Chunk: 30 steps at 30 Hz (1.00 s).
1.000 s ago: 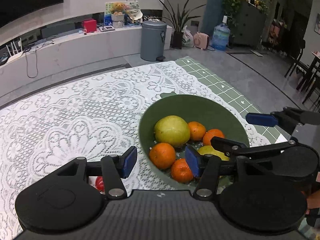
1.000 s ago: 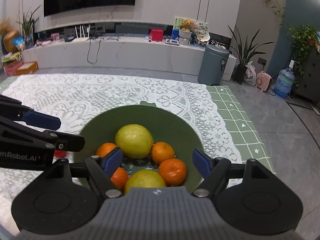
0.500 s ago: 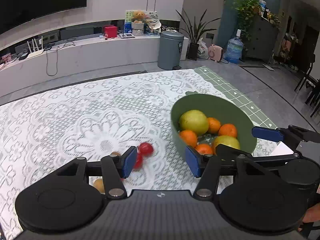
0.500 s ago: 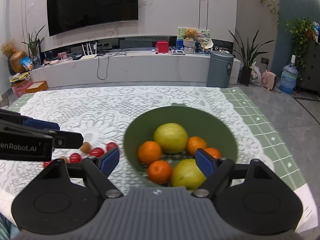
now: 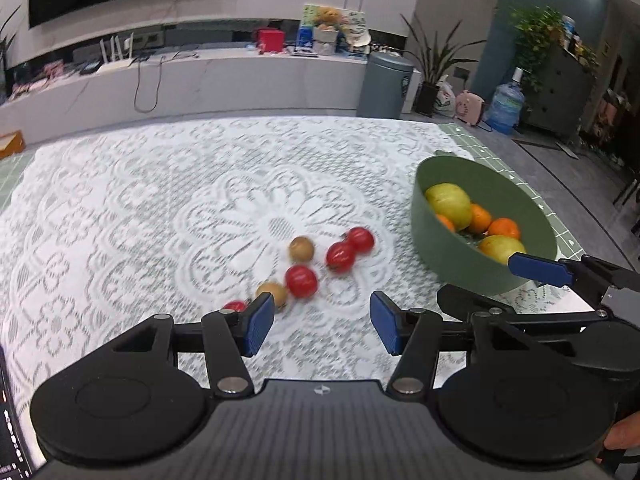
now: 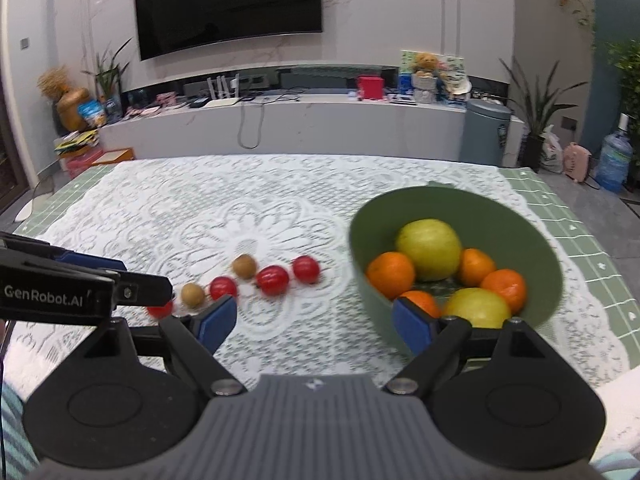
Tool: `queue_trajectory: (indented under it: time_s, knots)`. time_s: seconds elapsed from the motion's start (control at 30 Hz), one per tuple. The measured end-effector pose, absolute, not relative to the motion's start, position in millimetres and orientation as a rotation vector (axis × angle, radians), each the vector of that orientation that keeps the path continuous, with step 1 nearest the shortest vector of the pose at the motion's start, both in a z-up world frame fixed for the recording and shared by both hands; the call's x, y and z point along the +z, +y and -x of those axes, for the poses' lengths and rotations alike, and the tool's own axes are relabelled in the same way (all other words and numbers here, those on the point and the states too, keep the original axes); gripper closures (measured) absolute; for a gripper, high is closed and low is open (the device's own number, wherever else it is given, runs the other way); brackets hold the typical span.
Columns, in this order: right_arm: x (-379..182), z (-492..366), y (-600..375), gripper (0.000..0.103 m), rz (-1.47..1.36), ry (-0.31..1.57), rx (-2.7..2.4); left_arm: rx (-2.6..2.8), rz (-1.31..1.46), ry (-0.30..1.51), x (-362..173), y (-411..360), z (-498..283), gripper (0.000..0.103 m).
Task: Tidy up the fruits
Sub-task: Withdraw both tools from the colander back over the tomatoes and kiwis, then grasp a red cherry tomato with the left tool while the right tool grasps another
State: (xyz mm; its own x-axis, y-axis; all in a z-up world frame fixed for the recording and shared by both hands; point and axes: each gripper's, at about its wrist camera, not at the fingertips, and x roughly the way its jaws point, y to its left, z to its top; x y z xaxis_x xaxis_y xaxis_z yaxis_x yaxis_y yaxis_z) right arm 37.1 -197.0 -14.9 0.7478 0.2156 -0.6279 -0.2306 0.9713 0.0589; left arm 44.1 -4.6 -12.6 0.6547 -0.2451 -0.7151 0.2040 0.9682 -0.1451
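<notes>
The green bowl [image 6: 548, 256] is sitting on the lace-covered surface [image 5: 120, 208] and is serving as the landmark here. It is holding two large yellow-green fruits [image 6: 430, 249] and several oranges [image 6: 391, 274], so the larger fruit is judged to be sorted already.

To the left of the bowl, well apart from its wall, a loose cluster is lying on the lace: four small red fruits [image 5: 301, 281], probably cherry tomatoes, and two small brown fruits [image 5: 301, 249]. These six pieces are judged to be the remaining work. Which container they belong in cannot be told, as no second container is showing.

The left tongs [image 5: 322, 328] are standing wide and are gripping nothing; they are hovering on the near side of the cluster, left of the bowl, with one red fruit [image 5: 235, 305] partly hidden behind the left pad. The right tongs [image 6: 314, 324] are also standing wide and carrying nothing; their right pad is overlapping the bowl's near wall in the right wrist view, though contact cannot be confirmed.

Both views are motion-blurred, so fine detail on the small fruits is unreliable.
</notes>
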Motion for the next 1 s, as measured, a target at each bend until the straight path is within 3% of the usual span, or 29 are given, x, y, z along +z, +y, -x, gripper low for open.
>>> queue_trajectory:
  time_s: [0.53, 1.0]
  knots:
    - [-45.7, -38.3, -162.1, 0.023, 0.122, 0.703, 0.347, -0.187, 0.2, 0.839, -44.6, 36.9, -37.4, 0.038]
    - [-63.5, -53.0, -144.4, 0.042, 0.148, 0.747, 0.402, -0.155, 0.243, 0.871, -67.1, 48.7, -44.1, 0.038]
